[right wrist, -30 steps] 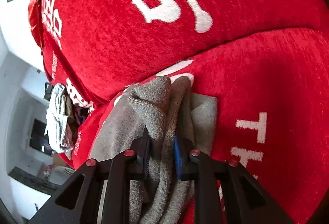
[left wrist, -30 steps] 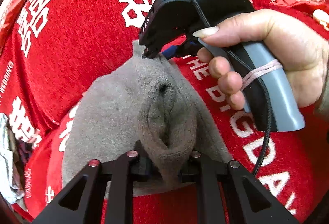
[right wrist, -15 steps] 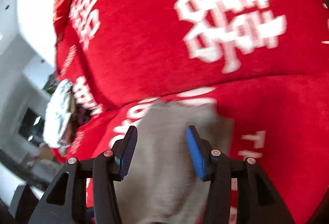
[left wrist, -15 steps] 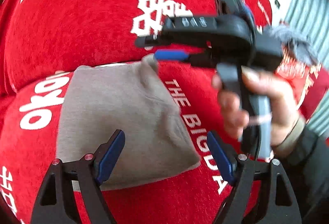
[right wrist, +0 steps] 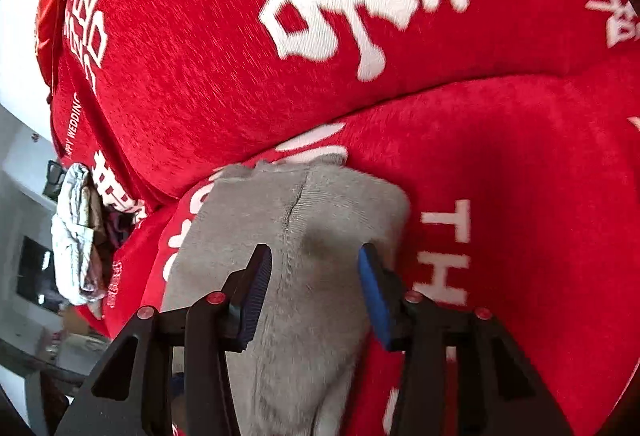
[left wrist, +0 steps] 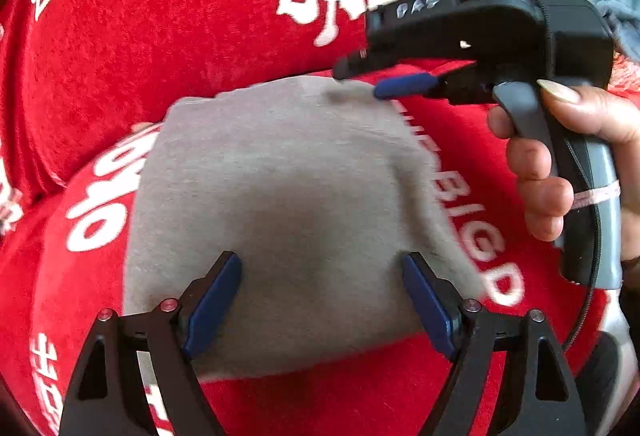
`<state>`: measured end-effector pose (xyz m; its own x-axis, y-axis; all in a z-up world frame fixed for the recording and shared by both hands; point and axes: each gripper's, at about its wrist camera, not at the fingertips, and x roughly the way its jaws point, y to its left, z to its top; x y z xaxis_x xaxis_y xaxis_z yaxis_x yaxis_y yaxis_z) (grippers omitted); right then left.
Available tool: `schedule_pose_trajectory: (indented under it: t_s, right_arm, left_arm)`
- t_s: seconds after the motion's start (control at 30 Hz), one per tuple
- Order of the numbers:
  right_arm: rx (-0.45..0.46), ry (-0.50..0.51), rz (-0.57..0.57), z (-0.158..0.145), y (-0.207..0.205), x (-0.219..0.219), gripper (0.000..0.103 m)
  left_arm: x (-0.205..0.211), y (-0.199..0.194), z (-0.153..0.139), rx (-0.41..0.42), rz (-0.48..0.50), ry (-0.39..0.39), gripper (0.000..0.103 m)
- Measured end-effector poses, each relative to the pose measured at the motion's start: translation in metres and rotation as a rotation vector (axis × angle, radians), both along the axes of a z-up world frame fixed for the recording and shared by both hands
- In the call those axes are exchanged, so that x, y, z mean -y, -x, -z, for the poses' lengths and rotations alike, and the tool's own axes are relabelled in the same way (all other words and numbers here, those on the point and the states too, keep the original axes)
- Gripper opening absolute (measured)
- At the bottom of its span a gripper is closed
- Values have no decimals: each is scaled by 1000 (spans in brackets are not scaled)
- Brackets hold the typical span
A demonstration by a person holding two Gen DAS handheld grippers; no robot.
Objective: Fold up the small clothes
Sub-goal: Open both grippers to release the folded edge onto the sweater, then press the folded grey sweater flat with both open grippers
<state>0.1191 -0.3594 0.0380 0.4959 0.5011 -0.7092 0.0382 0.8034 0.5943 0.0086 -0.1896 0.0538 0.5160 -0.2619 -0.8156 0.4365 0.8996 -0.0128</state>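
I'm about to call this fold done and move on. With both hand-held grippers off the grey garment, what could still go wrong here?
1. The grey garment lies on a rounded red cushion, not a flat surface, so the fold may relax or slide.
2. The right hand-held gripper, jaws closing with nothing pinched, hangs over the garment's seam and could snag it.
3. The left hand-held gripper, wide open, straddles the near edge; a careless move could drag the fabric.
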Motion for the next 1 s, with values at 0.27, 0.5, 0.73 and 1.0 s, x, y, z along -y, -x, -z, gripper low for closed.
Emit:
schedule_pose_trajectory:
  t_s: [0.27, 0.5, 0.73, 1.0]
  right_arm:
    - [146, -101, -141, -49, 66, -33, 50]
    - [80, -100, -179, -15, 93, -60, 50]
    - [59, -78, -112, 6, 104, -47, 48]
    - [139, 95, -122, -33, 119, -61, 52]
  left_arm:
    - [-45, 11, -31, 27, -43, 103, 83]
    - [-68, 10, -19, 22, -100, 66, 83]
    - [-78, 7, 6, 19, -135, -18, 83]
    - [-95, 9, -12, 56, -137, 50, 83]
